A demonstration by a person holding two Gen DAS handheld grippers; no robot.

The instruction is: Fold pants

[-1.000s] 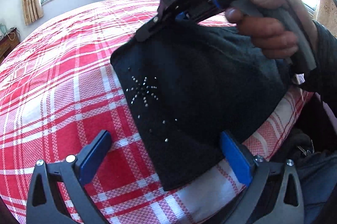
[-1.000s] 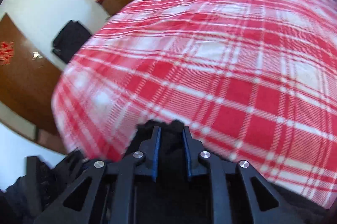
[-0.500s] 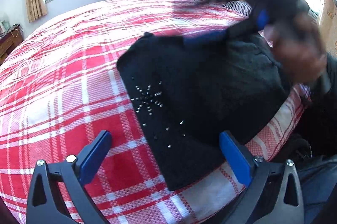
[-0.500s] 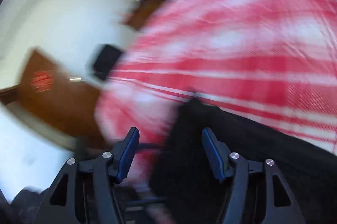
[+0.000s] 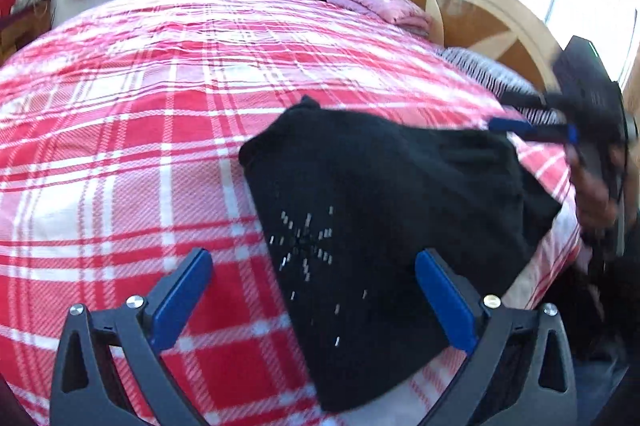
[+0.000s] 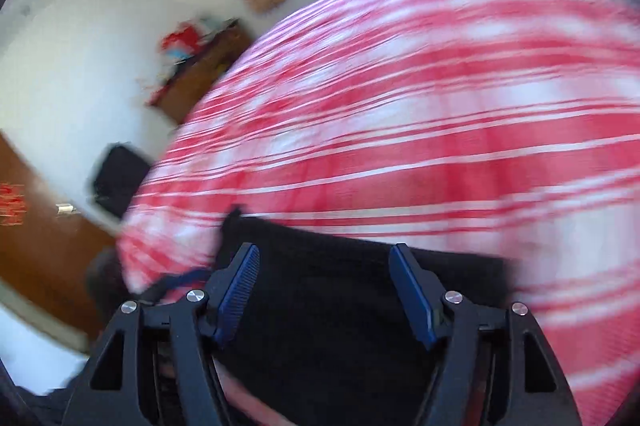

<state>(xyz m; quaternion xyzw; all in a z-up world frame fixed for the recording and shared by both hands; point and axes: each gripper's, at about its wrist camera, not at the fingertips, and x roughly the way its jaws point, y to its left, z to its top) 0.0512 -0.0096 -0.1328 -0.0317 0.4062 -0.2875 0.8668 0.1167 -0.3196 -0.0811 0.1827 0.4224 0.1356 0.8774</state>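
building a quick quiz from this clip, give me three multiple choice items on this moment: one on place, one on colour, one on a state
1. Where do the folded black pants lie?
A. on the plaid bedspread
B. on the floor
C. over the headboard

2. What colour are the pads of the left tongs?
A. yellow
B. blue
C. white

3. How do the right tongs stand?
A. clamped on the pants
B. clamped on a pillow
C. apart, nothing pinched

Answers:
1. A, the pants lie flat on the red and white plaid near the bed's edge.
2. B, both pads show blue.
3. C, the jaws are opening, with the pants below them and not pinched.
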